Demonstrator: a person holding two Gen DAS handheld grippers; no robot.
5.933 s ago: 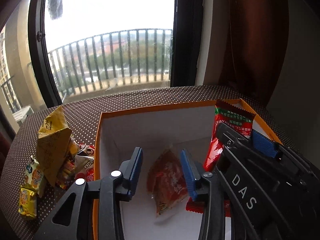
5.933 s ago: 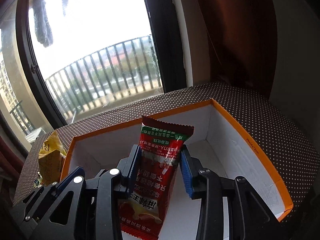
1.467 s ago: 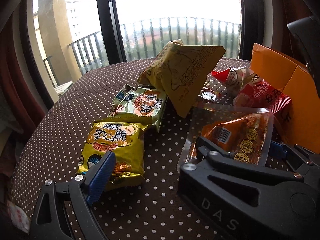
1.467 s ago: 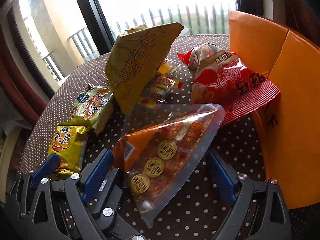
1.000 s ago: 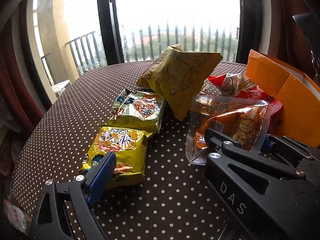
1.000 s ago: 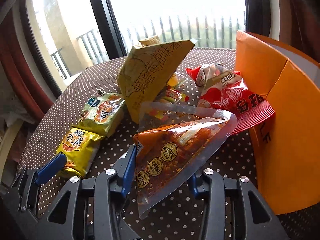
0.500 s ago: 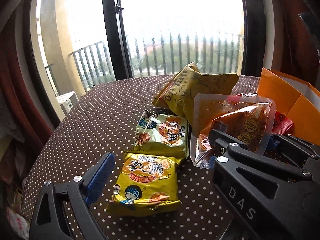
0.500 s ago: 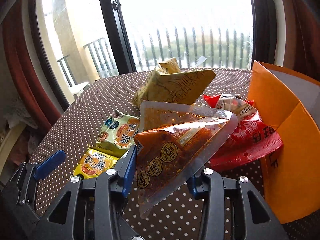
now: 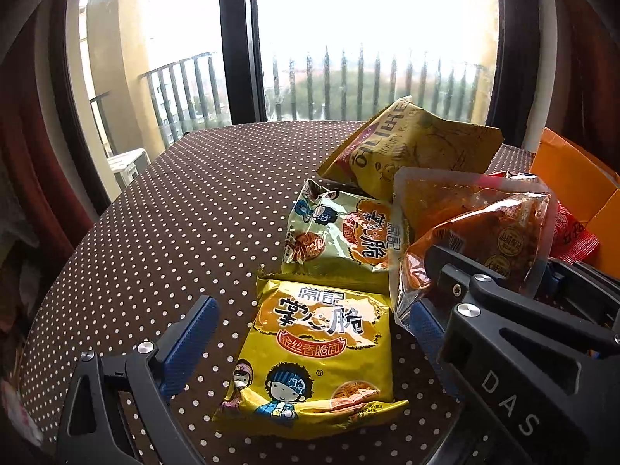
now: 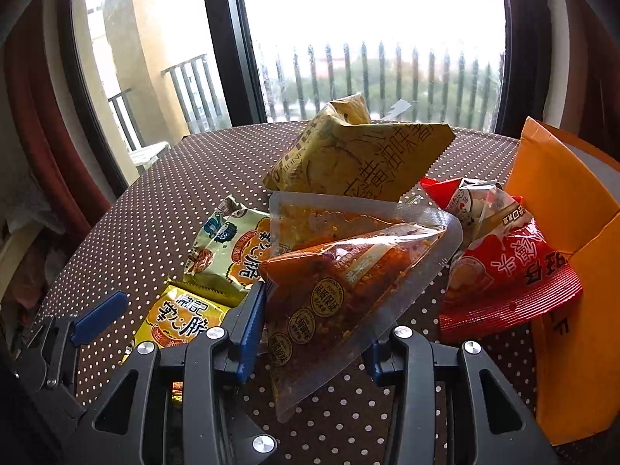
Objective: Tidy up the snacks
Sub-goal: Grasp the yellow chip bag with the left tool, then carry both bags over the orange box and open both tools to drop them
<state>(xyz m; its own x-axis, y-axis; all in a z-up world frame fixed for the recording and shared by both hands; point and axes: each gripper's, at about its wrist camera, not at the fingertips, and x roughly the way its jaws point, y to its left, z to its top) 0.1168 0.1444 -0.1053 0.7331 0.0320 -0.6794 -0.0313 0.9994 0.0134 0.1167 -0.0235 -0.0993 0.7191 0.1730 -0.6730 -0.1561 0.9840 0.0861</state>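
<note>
From my right wrist view I see the orange box (image 10: 562, 271) wall and the red packet (image 10: 515, 275) leaning on it; the left view mostly hides these. My right gripper (image 10: 310, 333) clamps the clear pouch (image 10: 348, 267) of orange-red snack, raised left of the box. My left gripper (image 9: 306, 333), jaws just widened, straddles the yellow noodle packet (image 9: 321, 352) without touching it.

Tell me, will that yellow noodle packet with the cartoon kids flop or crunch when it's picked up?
The yellow noodle packet looks puffy and flat-sided, so it will probably hold its shape rather than droop. Its glossy wrapper may slip a little. The noodles pictured on it suggest a brittle block inside, so a hard squeeze from the open left tool could crack it.
</note>
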